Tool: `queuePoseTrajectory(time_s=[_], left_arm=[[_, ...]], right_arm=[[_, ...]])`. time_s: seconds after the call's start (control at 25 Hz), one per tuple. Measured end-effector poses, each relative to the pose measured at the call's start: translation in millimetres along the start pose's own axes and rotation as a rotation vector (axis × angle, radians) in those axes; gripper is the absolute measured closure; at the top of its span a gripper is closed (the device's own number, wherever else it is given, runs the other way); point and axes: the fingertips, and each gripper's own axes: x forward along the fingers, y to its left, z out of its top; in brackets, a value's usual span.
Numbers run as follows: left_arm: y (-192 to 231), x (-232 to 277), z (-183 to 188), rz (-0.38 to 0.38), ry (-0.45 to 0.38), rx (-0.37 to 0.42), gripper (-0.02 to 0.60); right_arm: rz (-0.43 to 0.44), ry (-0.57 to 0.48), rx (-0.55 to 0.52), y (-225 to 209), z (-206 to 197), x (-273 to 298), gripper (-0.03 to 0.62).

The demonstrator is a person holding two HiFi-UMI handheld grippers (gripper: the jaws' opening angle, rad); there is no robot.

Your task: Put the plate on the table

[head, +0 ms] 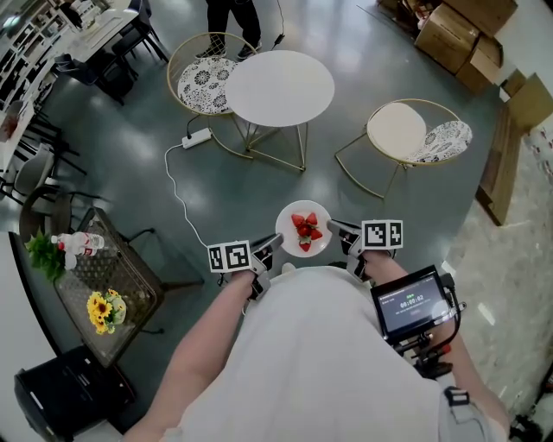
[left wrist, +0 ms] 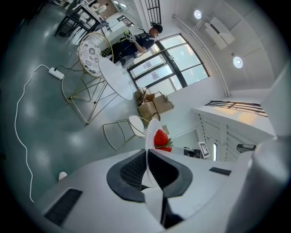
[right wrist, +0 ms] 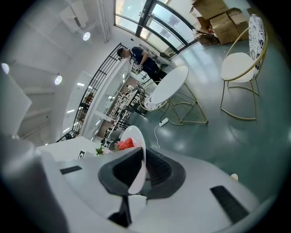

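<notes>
A small white plate [head: 303, 229] with red strawberries [head: 306, 230] hangs in the air in front of the person, over the grey floor. My left gripper [head: 273, 246] is shut on the plate's left rim, my right gripper [head: 339, 233] on its right rim. In the left gripper view the plate [left wrist: 151, 139] stands edge-on between the black pads, strawberries [left wrist: 161, 139] beyond. The right gripper view shows the plate [right wrist: 135, 141] likewise clamped. The round white table [head: 279, 88] stands farther ahead, its top bare.
Two gold-framed chairs [head: 200, 82] [head: 415, 134] flank the table. A white power strip with cord [head: 196, 138] lies on the floor. A dark mesh side table [head: 108, 289] with flowers and a bottle sits at left. Cardboard boxes [head: 467, 39] are at back right. A person [head: 233, 17] stands behind the table.
</notes>
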Motion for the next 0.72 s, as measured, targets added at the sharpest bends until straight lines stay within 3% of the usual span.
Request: queuePoseTrajectory(time_s=[0.4,0.72], left_arm=[[1.7,-1.8,3.1,0.028,0.012,-0.016,0.568],[31.2,-12.8,20.9,0.084,-0.022,-0.061,0.568]], right_arm=[[-0.007,0.014,0.029,-0.1,0.1,3.0,0.566],[0.032,0.065,0.044,-2.9,8.5,46.2,0.566]])
